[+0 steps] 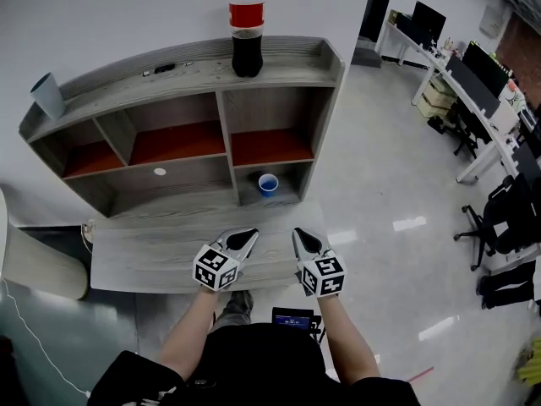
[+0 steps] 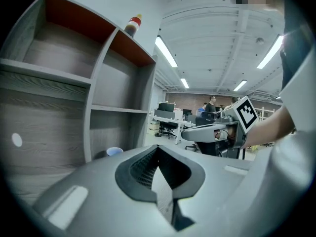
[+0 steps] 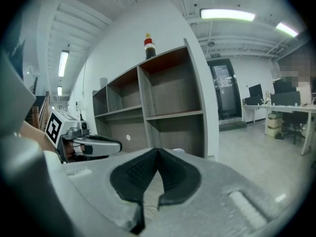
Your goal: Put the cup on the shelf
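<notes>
A small blue cup point(image 1: 268, 183) stands upright in the bottom right compartment of the grey wooden shelf point(image 1: 215, 79); its pale rim point(image 2: 114, 152) also shows in the left gripper view. Both grippers hover side by side over the front of the grey desk point(image 1: 144, 256), short of the shelf. My left gripper point(image 1: 248, 237) is shut with nothing in it. My right gripper point(image 1: 302, 237) is shut and empty too. In each gripper view the jaw tips meet: left gripper point(image 2: 158, 147), right gripper point(image 3: 158, 150). Each view also shows the other gripper beside it.
A cola bottle point(image 1: 246, 28) stands on top of the shelf, and a grey cup point(image 1: 48, 96) sits at its top left corner. The other shelf compartments hold nothing. Office desks with monitors point(image 1: 473, 74) and a chair point(image 1: 499, 218) fill the right side.
</notes>
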